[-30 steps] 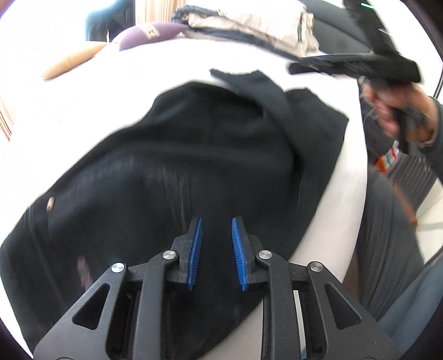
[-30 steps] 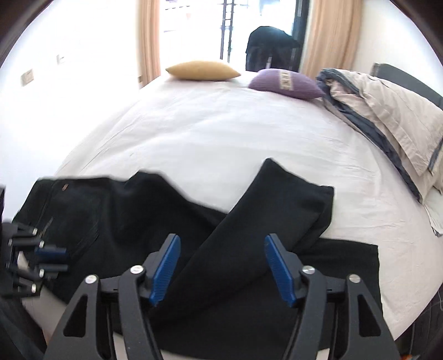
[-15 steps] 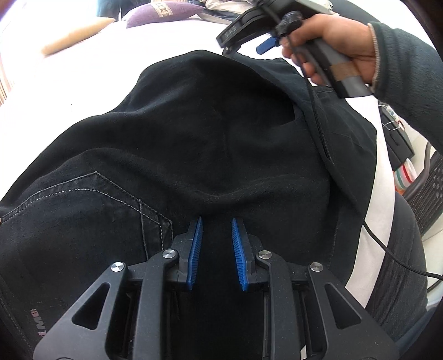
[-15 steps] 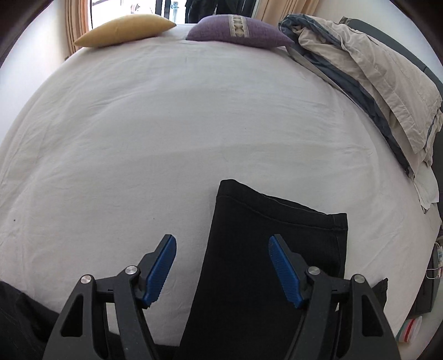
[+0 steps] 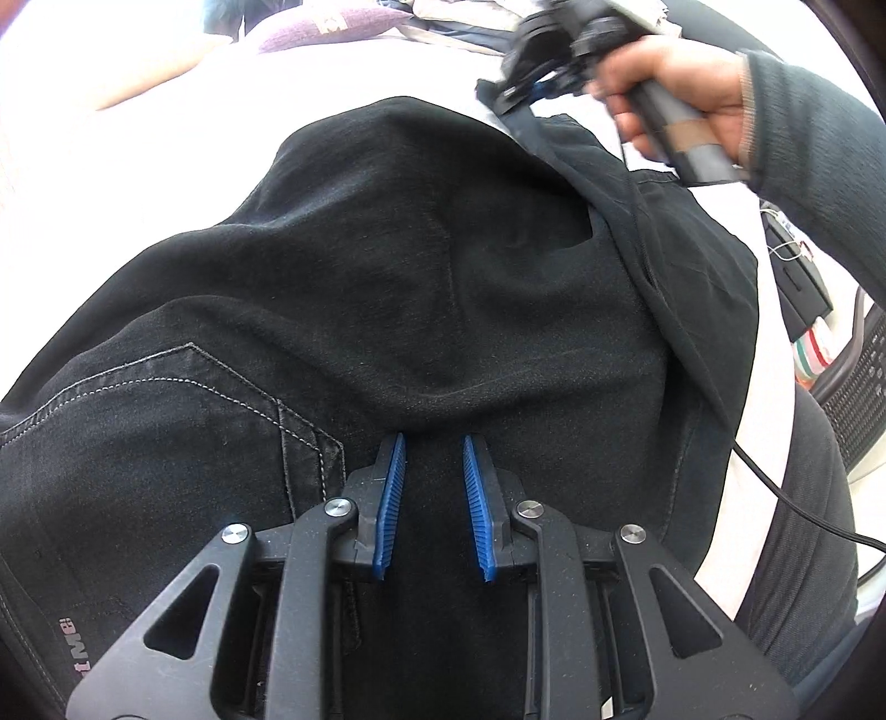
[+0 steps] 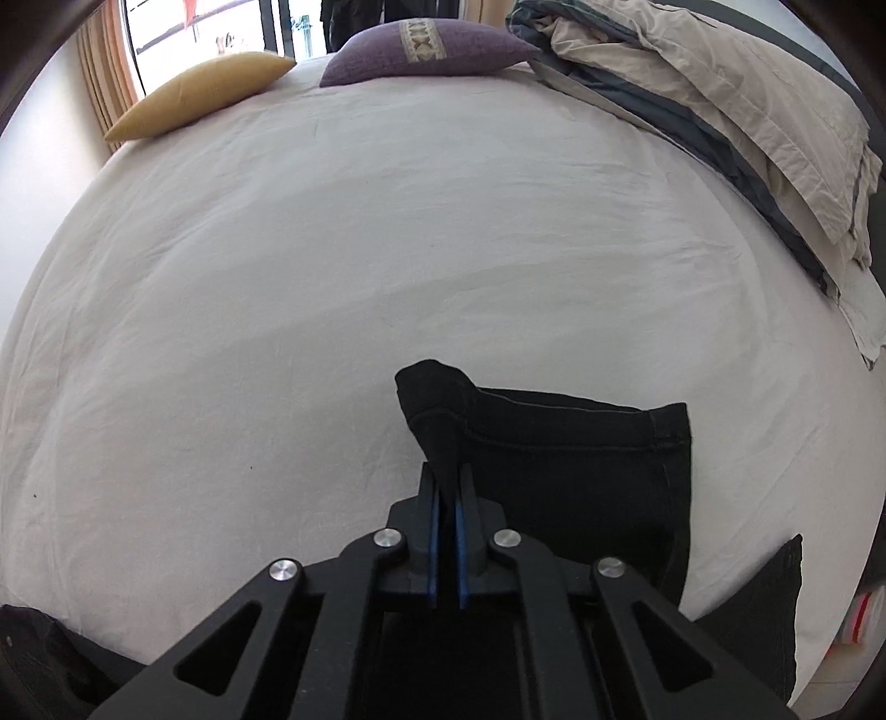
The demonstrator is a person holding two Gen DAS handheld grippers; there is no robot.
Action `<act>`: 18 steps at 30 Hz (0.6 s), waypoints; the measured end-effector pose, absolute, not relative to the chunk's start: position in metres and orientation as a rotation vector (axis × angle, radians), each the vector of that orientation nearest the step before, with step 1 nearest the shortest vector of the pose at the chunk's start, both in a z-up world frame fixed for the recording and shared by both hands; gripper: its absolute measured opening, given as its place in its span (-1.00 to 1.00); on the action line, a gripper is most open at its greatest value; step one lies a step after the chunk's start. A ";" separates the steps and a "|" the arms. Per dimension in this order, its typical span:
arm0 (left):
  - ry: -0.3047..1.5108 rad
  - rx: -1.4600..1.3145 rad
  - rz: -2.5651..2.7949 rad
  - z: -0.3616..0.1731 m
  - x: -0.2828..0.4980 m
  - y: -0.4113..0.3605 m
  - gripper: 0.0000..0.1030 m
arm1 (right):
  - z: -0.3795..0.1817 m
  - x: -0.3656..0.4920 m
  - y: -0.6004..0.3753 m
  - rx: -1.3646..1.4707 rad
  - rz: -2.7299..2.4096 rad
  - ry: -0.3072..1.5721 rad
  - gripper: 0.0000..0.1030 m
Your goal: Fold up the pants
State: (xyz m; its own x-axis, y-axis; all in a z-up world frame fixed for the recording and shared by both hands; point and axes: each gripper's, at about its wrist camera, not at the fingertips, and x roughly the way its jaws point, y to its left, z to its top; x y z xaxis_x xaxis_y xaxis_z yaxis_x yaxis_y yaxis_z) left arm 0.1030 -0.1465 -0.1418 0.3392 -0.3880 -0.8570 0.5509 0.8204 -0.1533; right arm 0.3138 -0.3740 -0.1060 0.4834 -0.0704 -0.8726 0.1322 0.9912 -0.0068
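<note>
Black denim pants [image 5: 415, 249] lie spread on a white bed sheet [image 6: 332, 249], seat and back pocket nearest in the left wrist view. My left gripper [image 5: 432, 443] points steeply down at the seat; its blue pads stand narrowly apart with a ridge of the black fabric pinched between them, and folds radiate from the tips. At the far end a person's hand [image 5: 681, 83] holds my right gripper [image 5: 531, 83]. In the right wrist view that gripper [image 6: 446, 487] is shut on the near corner of a pant leg hem [image 6: 581, 459], and the cloth peaks up from the pads.
A yellow cushion [image 6: 205, 91] and a purple cushion [image 6: 426, 50] lie at the bed's far end. A beige and grey duvet [image 6: 720, 111] is piled along the right side. A black cable [image 5: 775, 482] trails off the bed's right edge near a mesh chair [image 5: 864, 387].
The right gripper's jaws, wide apart in both earlier frames, have closed on the hem corner after it moved in over the pant leg. The left gripper came down to the seat, then held still.
</note>
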 end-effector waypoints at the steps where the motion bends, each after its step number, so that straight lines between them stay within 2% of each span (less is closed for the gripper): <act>1: 1.064 0.173 -0.612 -0.142 0.102 -0.147 -0.59 | -0.097 0.306 -0.383 0.097 -0.122 1.025 -0.92; 9: 1.106 0.143 -0.591 -0.140 0.105 -0.146 -0.59 | -0.042 0.190 -0.489 0.349 -0.244 0.763 -0.92; 12: 1.117 0.148 -0.571 -0.138 0.107 -0.148 -0.59 | -0.055 0.142 -0.535 0.469 -0.317 0.730 -0.92; 18: 1.137 0.179 -0.527 -0.134 0.109 -0.159 -0.58 | -0.119 0.075 -0.590 0.710 -0.404 0.736 -0.93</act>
